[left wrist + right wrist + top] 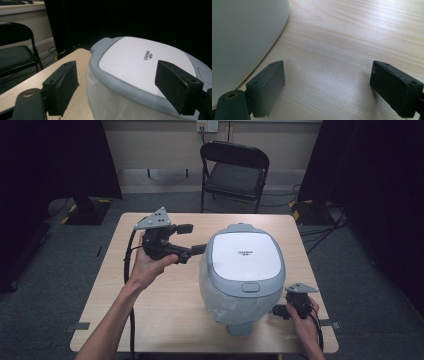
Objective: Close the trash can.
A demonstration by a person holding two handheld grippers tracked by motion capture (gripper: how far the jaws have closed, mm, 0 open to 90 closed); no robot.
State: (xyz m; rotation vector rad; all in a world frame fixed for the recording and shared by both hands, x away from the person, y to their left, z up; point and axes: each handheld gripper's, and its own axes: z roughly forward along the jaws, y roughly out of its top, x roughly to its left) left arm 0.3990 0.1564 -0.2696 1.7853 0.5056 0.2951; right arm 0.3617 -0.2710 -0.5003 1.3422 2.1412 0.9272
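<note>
A white rice cooker (244, 270) with a grey-rimmed lid stands shut on the right half of the wooden table (160, 305). Its body looks wrapped in clear film. My left gripper (194, 238) is held up at the cooker's left side, jaws open and pointing at the lid edge. In the left gripper view the lid (140, 62) lies between and beyond the open jaws of that gripper (117, 85), untouched. My right gripper (281, 310) rests low near the cooker's front right. In the right gripper view, that gripper (327, 85) is open over bare wood, the cooker wall (242, 32) close at left.
A black folding chair (235, 170) stands behind the table's far edge. Dark curtains hang on both sides, and a stand base (87, 210) sits on the floor at back left. Tape marks sit at the table's front corners (77, 326).
</note>
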